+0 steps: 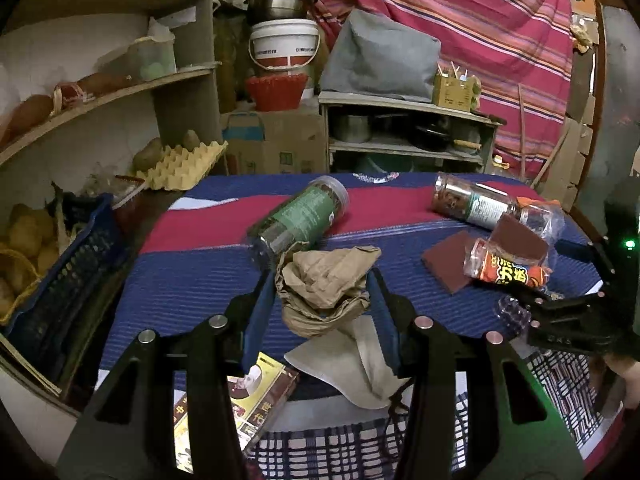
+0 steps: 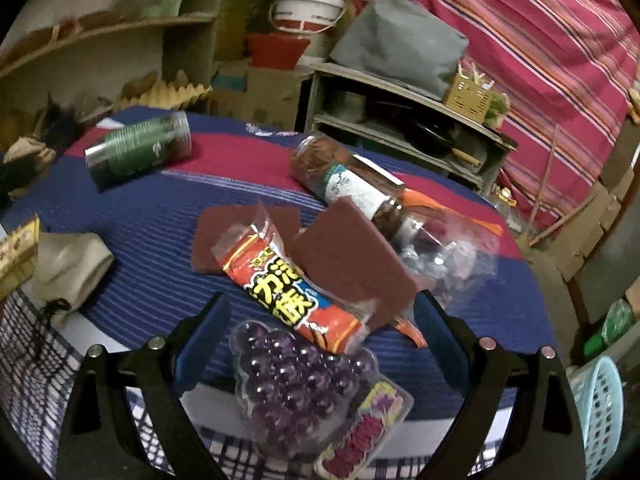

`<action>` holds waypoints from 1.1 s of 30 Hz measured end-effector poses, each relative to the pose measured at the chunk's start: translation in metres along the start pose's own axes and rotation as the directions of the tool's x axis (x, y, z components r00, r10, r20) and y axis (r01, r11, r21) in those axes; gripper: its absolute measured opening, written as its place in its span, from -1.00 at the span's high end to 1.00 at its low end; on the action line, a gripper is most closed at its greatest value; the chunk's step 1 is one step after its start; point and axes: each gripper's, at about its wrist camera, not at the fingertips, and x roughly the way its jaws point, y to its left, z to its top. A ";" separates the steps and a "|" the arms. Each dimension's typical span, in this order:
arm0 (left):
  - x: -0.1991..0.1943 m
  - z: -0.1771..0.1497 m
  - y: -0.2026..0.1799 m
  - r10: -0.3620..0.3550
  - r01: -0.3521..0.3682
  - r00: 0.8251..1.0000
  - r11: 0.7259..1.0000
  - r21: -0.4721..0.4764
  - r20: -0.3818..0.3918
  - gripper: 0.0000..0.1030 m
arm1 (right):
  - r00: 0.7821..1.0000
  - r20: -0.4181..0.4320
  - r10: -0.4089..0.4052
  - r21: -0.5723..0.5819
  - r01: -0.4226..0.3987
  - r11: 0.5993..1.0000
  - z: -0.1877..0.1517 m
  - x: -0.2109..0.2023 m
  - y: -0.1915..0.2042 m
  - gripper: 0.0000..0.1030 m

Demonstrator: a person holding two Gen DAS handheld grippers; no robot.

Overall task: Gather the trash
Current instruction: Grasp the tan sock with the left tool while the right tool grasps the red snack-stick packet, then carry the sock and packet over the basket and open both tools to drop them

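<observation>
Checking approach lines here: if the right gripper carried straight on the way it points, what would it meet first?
Probably the orange snack wrapper, lying just ahead of the open right gripper beyond the purple grape-shaped pack between its fingers; depth is hard to judge.

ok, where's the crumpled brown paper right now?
In the left wrist view the crumpled brown paper sits center frame, pinched between the left tongs, just in front of the green-label jar lying on the striped cloth.
</observation>
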 end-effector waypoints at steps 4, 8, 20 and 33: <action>0.003 -0.003 0.002 -0.001 0.000 1.000 1.000 -0.009 -0.005 0.11 | 1.000 -0.021 -0.006 -0.040 0.005 0.999 0.004 0.012 0.003 -0.76; 0.006 -0.005 0.004 -0.004 0.003 1.000 1.000 -0.016 -0.011 0.11 | 0.999 -0.032 -0.015 -0.072 0.013 0.997 0.007 0.021 0.008 -0.74; 0.010 -0.004 0.008 0.005 -0.006 1.000 1.000 -0.014 -0.016 0.11 | 0.996 -0.056 0.070 -0.042 -0.072 0.997 0.013 0.030 -0.003 0.11; -0.004 0.003 -0.004 0.014 -0.014 1.000 1.000 -0.014 0.006 0.11 | 0.988 0.029 0.150 0.154 -0.153 0.976 0.003 -0.016 -0.055 0.43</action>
